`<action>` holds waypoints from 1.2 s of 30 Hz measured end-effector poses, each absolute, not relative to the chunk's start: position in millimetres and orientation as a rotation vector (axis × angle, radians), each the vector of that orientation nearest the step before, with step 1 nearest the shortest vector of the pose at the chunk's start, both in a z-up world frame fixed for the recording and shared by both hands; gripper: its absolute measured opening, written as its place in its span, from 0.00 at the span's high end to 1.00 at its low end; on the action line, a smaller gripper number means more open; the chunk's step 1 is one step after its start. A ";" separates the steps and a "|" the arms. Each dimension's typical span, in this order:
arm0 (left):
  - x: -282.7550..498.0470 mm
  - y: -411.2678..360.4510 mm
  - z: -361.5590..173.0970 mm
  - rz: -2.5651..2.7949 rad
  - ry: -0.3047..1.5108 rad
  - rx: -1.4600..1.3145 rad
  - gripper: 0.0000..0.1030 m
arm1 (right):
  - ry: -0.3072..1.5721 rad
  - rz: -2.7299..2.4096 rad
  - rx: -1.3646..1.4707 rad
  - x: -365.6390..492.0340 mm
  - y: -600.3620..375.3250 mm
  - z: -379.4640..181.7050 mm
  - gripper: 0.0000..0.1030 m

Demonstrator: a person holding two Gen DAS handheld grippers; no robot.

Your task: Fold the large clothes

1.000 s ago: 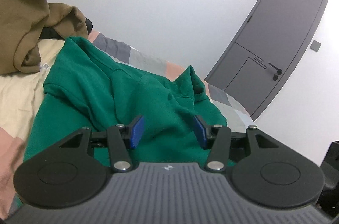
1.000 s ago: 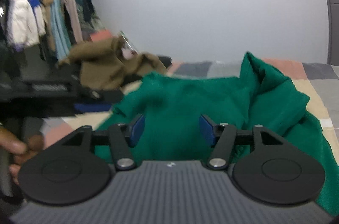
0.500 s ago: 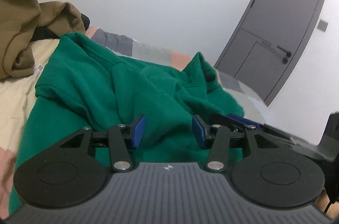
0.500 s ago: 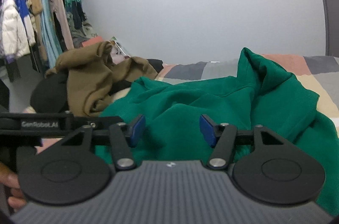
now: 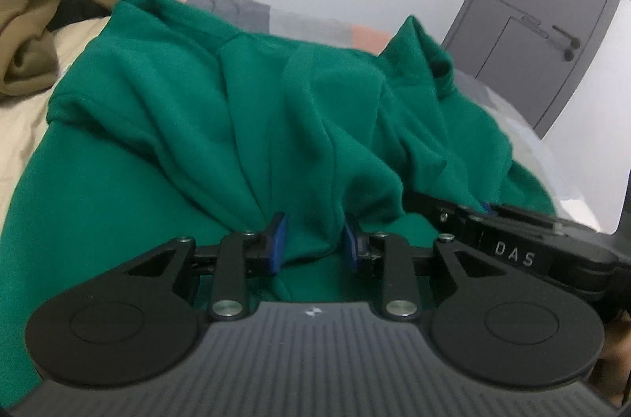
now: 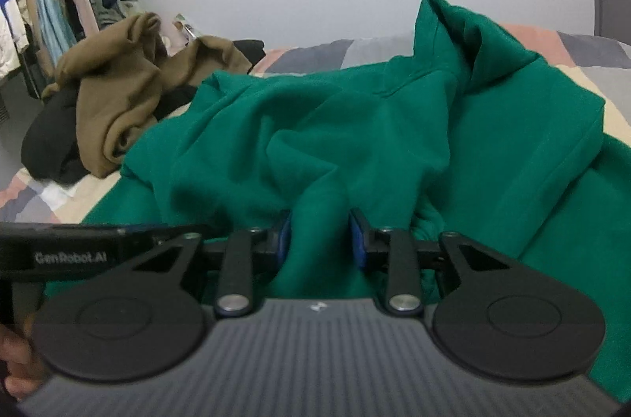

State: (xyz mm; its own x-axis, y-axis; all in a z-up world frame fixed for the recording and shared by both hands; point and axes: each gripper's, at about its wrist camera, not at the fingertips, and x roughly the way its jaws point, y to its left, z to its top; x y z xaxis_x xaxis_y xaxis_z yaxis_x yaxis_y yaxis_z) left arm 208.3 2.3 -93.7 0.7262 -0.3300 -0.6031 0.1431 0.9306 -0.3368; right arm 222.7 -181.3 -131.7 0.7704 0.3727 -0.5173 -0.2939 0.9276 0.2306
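**A:** Item one, the garment?

**B:** Large green fleece hooded sweatshirt (image 5: 244,125), crumpled on the patchwork bedspread of beige, grey and pink blocks (image 6: 591,42). Hood peak stands up at the far side. Not yet flat, so I judge the fold barely started.

**A:** Item two, the grippers?

**B:** Left gripper (image 5: 313,239): blue-padded fingers (image 5: 276,239) part-way spread with a ridge of green cloth standing between them. I cannot tell whether the pads are pressing it yet. Right gripper (image 6: 321,235): same picture, a raised fold of the sweatshirt between its pads, contact unclear. The two tools sit close side by side; the right one shows at the edge of the left view.

**A:** Item three, neighbours?

**B:** Heaped olive-brown soft garment (image 6: 114,93) over a black one (image 6: 47,144), near the green sleeve but apart. Grey door (image 5: 552,2) beyond the bed.

**A:** Item four, hazards?

**B:** I list three. Pinching a mid-body wrinkle rather than a hem: the lift would bunch the fleece instead of spreading it. Catching several layers at once: thick cloth may slip from the pads. Grippers this close: pulling apart unevenly would twist the garment, or drag it into the brown heap.
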 end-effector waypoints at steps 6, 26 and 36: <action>209.5 -0.8 -95.7 -0.252 0.724 -0.249 0.66 | 0.600 0.361 0.129 223.7 -179.5 -134.1 0.69; 134.2 64.5 -44.9 -0.120 0.677 -0.393 0.33 | 0.617 0.173 0.094 165.3 -237.2 -87.3 0.19; 84.9 139.3 -42.1 0.103 0.724 -0.498 0.22 | 0.763 -0.115 0.167 152.0 -331.9 -93.9 0.18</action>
State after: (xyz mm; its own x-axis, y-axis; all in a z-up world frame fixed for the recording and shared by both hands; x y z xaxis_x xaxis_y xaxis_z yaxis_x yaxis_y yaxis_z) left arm 84.9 139.3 -42.1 0.7497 -0.0788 -0.6571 -0.2586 0.8791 -0.4005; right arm 152.0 -331.9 -93.9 0.7174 -0.0425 -0.6954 0.1636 0.9805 0.1088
